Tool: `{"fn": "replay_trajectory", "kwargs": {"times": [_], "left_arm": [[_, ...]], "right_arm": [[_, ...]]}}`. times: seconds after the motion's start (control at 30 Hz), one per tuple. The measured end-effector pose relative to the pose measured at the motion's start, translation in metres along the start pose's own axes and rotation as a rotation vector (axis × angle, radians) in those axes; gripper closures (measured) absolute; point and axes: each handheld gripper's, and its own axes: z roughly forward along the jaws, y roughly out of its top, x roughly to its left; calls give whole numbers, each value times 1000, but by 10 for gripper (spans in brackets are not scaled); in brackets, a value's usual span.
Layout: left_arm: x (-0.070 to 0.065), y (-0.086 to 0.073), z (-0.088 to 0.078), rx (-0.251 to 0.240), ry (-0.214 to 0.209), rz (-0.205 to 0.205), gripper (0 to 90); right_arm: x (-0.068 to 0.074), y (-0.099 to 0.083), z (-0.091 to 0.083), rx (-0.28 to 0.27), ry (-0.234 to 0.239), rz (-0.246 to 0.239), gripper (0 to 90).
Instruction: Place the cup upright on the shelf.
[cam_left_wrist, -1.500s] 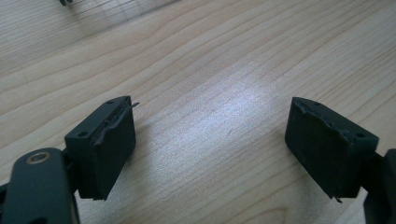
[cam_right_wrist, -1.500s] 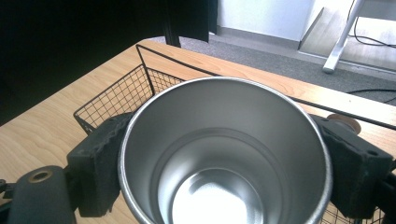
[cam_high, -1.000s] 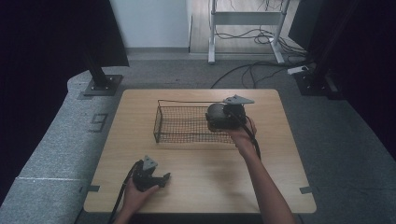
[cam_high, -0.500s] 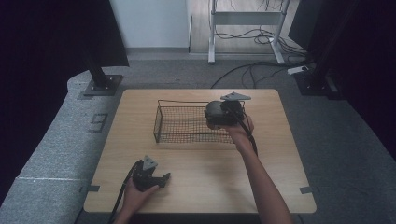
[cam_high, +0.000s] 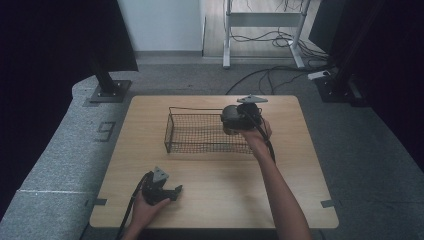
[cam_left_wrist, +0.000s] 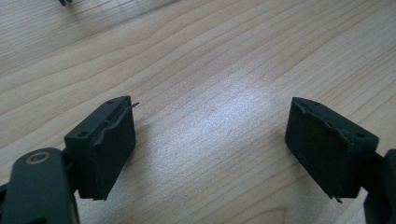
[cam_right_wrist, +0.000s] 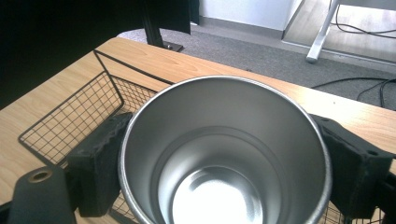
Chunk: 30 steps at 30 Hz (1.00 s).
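A shiny steel cup (cam_right_wrist: 224, 154) fills the right gripper view, mouth towards the camera, with both black pads pressed on its sides. In the high view my right gripper (cam_high: 235, 120) holds this cup (cam_high: 229, 118) above the right end of a black wire basket (cam_high: 200, 132). The basket's mesh (cam_right_wrist: 79, 116) lies below and to the left of the cup. My left gripper (cam_high: 172, 192) rests on the wooden table near its front left. Its jaws stand wide apart over bare wood (cam_left_wrist: 210, 144) with nothing between them.
The light wooden table (cam_high: 215, 200) has bare room in front of the basket and at its right. Grey floor surrounds it. Black stand bases (cam_high: 107, 90), a white metal frame (cam_high: 260, 30) and loose cables (cam_high: 280, 75) lie beyond the far edge.
My right gripper has shifted slightly away from the person with the cup, staying over the basket's right end. The left gripper has kept still.
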Motion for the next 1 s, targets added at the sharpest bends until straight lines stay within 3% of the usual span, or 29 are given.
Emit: {"fn": "replay_trajectory", "kwargs": {"times": [0.6, 1.0], "left_arm": [[0, 0, 0, 1, -2, 0, 161], [0, 0, 0, 1, -2, 0, 161]], "right_arm": [[-6, -4, 22, 31, -22, -3, 134], [-10, -10, 33, 46, -18, 25, 134]]}}
